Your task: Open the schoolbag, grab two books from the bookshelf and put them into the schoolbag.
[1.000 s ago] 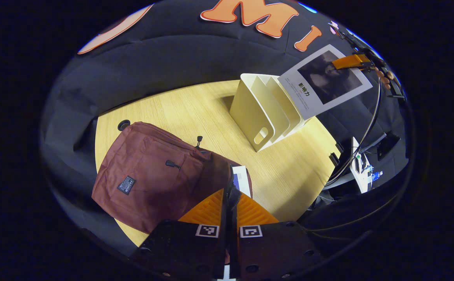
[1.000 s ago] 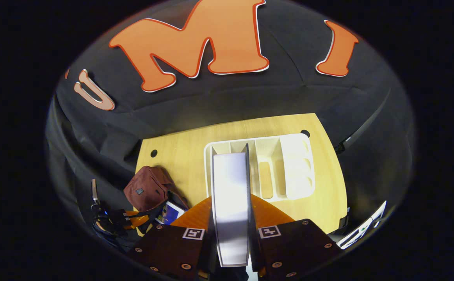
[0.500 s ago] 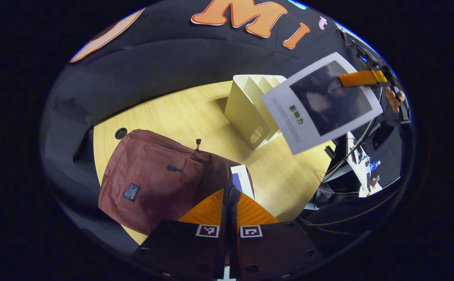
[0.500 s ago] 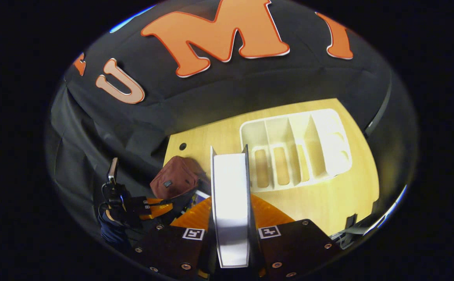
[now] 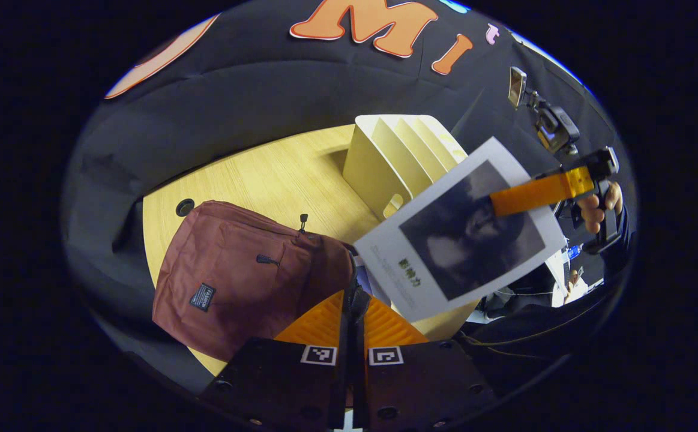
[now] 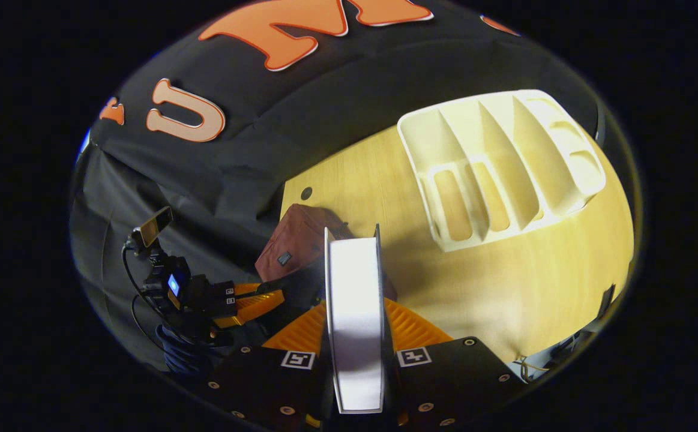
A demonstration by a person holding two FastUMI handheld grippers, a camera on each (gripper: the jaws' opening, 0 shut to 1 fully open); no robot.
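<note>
A maroon schoolbag (image 5: 240, 270) lies on the wooden table, its open mouth facing me. My left gripper (image 5: 353, 299) is shut on the edge of that mouth, and a blue-and-white book (image 5: 365, 277) shows just inside. In the air over the mouth hangs a white book with a dark picture (image 5: 463, 240), pinched at its top corner by my right gripper (image 5: 529, 195). In the right gripper view that book (image 6: 355, 354) stands edge-on, with the right gripper (image 6: 353, 303) shut on it. Beyond it lie the schoolbag (image 6: 297, 237) and my left gripper (image 6: 252, 300).
The cream bookshelf (image 5: 394, 159) stands behind the bag with bare slots (image 6: 499, 162). The table (image 5: 264, 177) has a round cable hole (image 5: 185, 207) at its far left. A person's hand (image 5: 595, 207) holds the right gripper. Black cloth walls surround the table.
My right gripper has carried the white book from above the bookshelf down and across to the bag's mouth. The left gripper has kept its hold on the bag.
</note>
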